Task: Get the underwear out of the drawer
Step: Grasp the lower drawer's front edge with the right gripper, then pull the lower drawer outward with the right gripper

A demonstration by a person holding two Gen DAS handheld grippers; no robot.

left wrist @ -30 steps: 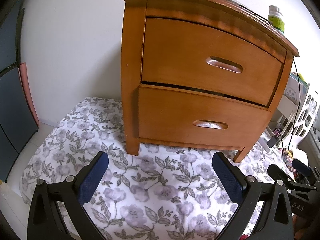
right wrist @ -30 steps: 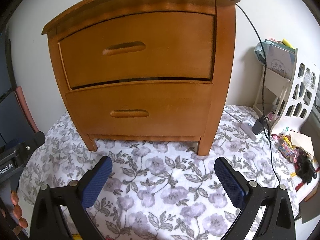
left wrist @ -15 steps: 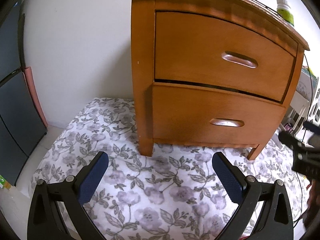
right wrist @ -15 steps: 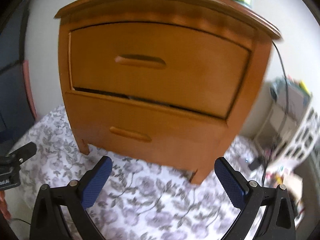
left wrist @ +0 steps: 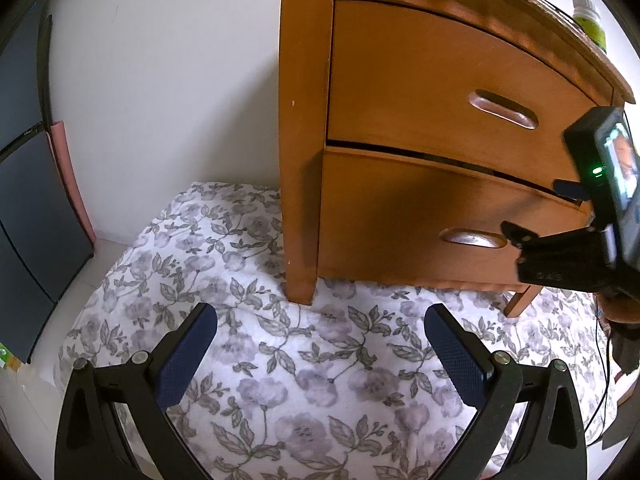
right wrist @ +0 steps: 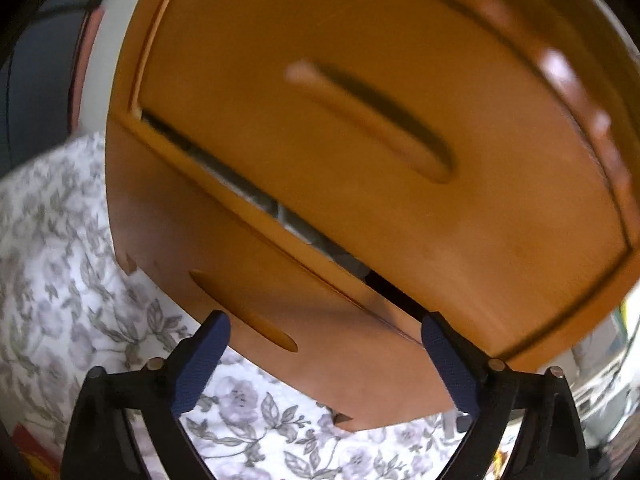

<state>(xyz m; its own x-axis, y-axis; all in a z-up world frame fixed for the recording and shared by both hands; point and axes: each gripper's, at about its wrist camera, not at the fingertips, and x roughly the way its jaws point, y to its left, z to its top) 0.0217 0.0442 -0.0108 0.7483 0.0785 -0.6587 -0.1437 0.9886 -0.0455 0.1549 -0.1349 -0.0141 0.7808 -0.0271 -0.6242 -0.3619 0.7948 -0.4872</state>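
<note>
White wall (left wrist: 160, 80), floral rug (left wrist: 312, 360)

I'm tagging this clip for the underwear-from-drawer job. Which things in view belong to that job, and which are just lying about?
Job things:
- upper drawer
- lower drawer, slightly ajar
- right gripper, jaws closing, nothing between them
- left gripper, open and empty

Lying about:
- green bottle on the nightstand
- floral cloth
- cable

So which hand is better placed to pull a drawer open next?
Probably the right. The right gripper is close up to the drawer fronts, fingers closing with nothing between them, near the lower handle. The left gripper hangs back over the floral cloth.
</note>
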